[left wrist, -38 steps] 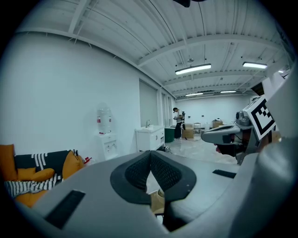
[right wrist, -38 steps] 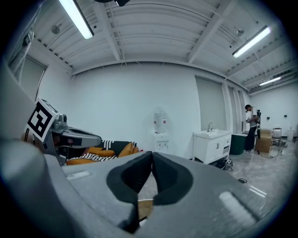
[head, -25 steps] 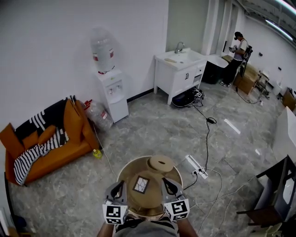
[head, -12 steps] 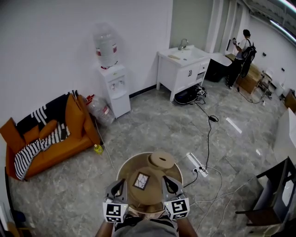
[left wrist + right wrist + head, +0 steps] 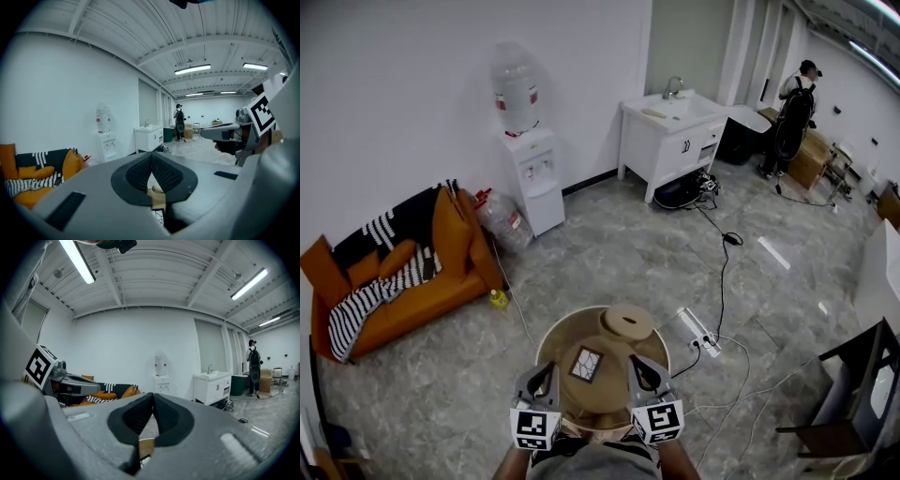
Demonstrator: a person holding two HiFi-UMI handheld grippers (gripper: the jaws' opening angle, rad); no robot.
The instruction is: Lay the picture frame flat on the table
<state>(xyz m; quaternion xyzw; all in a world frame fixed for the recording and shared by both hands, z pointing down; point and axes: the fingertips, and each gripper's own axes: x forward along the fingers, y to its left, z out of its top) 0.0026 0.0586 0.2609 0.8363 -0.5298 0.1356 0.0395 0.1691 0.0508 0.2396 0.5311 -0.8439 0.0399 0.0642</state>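
Picture frame [image 5: 586, 366]: there is 1, small and square, with a dark edge and a white middle crossed by thin lines. It sits near the middle of the round table [image 5: 551, 342], a little toward the near edge, between the tips of the 2 tools. From above I cannot tell if it stands, leans or already lies flat. Nothing touches it, so I think the job is either not started or already done. If it is not flat, all of the work is left: reach it, tip it and set it down.

Now the count, big things first:
- 1 orange sofa [image 5: 403, 281] by the wall, with a striped blanket on it.
- 1 white sink cabinet [image 5: 670, 136].
- 1 round table.
- 1 water cooler [image 5: 530, 178].
- 1 person [image 5: 792, 117] far away at the back.
- 2 tools. The left gripper [image 5: 546, 373] and the right gripper [image 5: 635, 366] hang over the near edge of the table. Each has its jaws pressed together with nothing between them.
- 1 round wooden disc [image 5: 626, 325] near the far edge of the table.
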